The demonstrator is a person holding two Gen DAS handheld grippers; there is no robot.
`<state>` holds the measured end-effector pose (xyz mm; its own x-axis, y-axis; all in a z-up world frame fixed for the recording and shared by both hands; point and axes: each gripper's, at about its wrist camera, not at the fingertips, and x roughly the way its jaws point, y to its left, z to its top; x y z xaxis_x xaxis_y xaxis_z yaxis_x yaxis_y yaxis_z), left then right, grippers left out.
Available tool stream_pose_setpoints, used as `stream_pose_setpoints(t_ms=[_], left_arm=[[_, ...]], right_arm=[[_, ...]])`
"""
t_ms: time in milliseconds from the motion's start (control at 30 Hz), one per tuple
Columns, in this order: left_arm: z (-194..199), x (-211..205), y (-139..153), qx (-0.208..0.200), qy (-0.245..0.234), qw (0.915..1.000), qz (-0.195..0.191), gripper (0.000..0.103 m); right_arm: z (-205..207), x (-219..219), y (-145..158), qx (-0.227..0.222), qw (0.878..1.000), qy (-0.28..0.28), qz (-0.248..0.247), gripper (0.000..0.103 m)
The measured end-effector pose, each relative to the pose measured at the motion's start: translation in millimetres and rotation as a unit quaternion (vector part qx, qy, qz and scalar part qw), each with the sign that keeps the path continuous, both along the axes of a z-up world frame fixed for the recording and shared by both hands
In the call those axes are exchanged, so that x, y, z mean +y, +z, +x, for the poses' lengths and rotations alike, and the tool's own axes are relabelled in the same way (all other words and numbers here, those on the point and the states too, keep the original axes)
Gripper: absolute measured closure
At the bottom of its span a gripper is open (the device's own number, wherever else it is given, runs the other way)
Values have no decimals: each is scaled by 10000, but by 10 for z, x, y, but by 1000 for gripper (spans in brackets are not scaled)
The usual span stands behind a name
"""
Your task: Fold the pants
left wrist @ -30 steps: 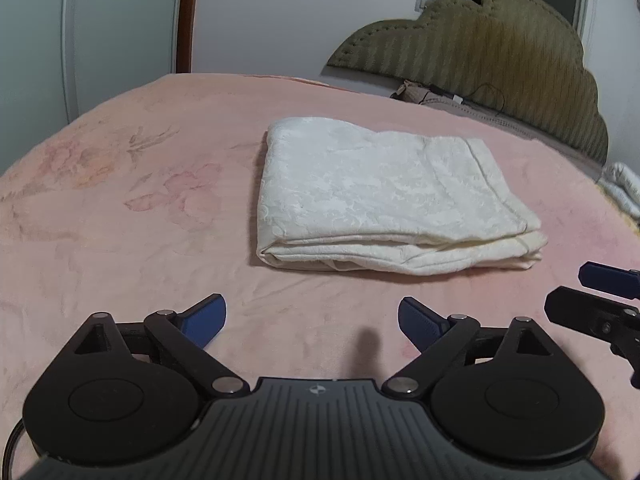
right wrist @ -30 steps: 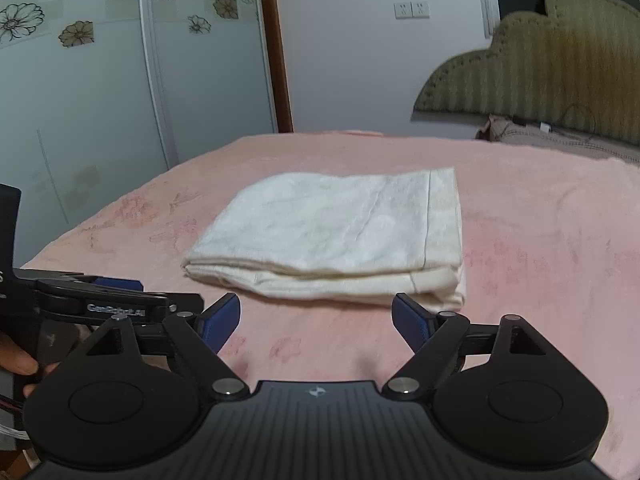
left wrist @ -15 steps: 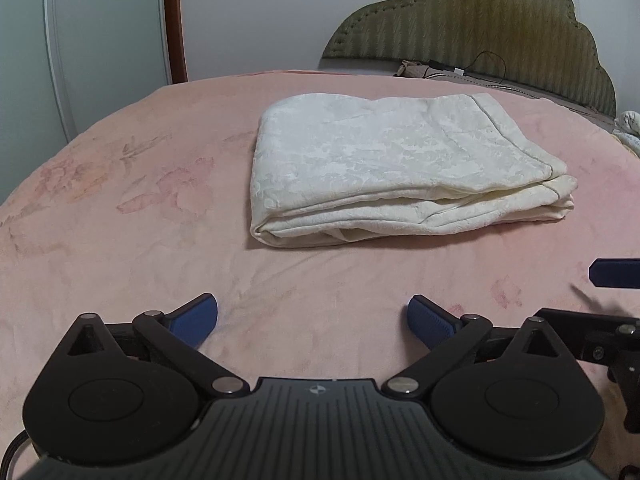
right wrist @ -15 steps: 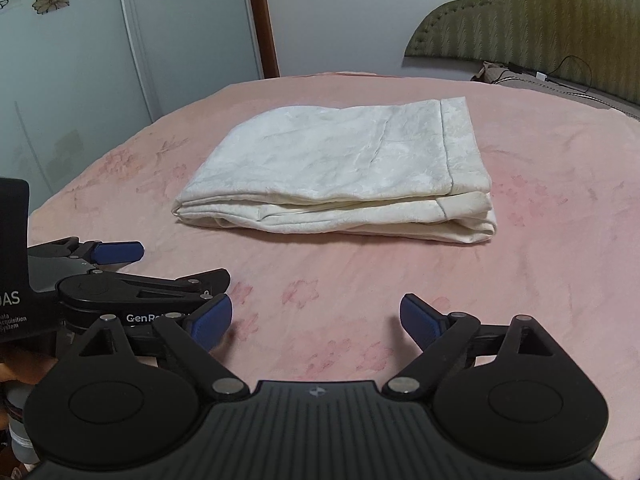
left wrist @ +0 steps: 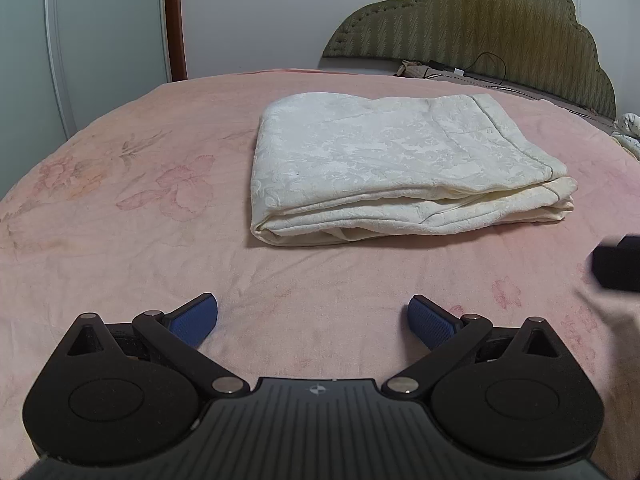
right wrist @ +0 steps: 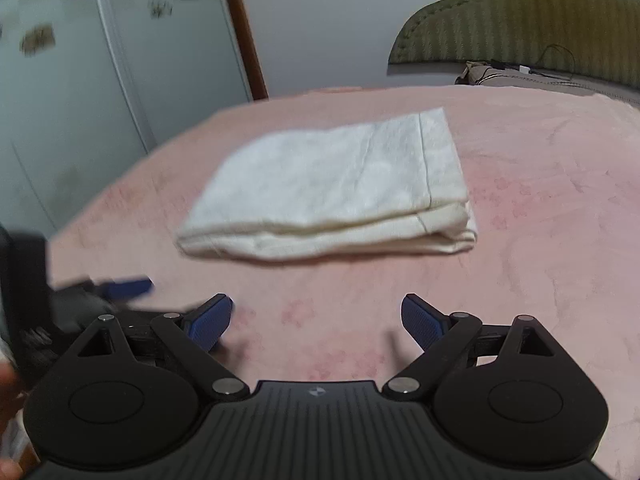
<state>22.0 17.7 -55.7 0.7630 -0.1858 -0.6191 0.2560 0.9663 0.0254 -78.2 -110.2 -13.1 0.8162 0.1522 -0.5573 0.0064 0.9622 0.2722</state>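
The cream-white pants (left wrist: 392, 164) lie folded into a flat rectangular stack on the pink bed cover (left wrist: 120, 240); they also show in the right wrist view (right wrist: 332, 192), blurred. My left gripper (left wrist: 314, 320) is open and empty, low over the cover in front of the stack. My right gripper (right wrist: 316, 320) is open and empty, also short of the stack and apart from it. The right gripper's body shows at the right edge of the left wrist view (left wrist: 618, 266); the left gripper shows at the left of the right wrist view (right wrist: 120, 288).
A padded olive headboard (left wrist: 480, 20) stands behind the bed, with a cable and a pillow (left wrist: 432, 70) at its foot. White wardrobe doors with flower prints (right wrist: 100, 60) stand to the left. Pink cover surrounds the stack on all sides.
Both grippers stayed open and empty while drawing back and shifting. The right wrist view is now blurred from motion. The folded pants have not moved.
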Motion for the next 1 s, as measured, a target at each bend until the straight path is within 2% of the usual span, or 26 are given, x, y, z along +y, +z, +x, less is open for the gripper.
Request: stream_pose_setpoints(t_ms=[100,133,233,300,367,467,567,733,800,1000], left_arm=[[1,1,-1,0,0,10000,1,0],[2,2,-2,0,0,10000,2,0],[2,1,-1,0,0,10000,2,0],[3,4,-2,0,0,10000,2,0],[3,-1,0,0,-1,10000,2,0],[3,2,-1,0,-1,10000,2,0],[3,0,0,0,-1,10000,2,0],[3,3,-2,0,0,10000,2,0],[3,2,-1,0,0,10000,2,0],[4,7,-4,0,0,10000,-1,0]], right_arm=[[-112,-62,248,-222,9961,216,823,10],[-149,-73,322,-319,9922,363,1146,7],[-211,-65,486,-585,9730,765,2097,1],[-221,-76,541,-688,9648,864,2387,1],[-202,-69,565,-815,9705,700,2158,1],[-133,-55,481,-744,9904,-94,1164,0],[36,-47,233,-460,9965,-591,376,0],[271,-85,-237,174,9959,-845,-272,0],[297,-81,-369,283,9948,-825,-520,0],[296,-86,-497,235,9949,-865,-465,0]])
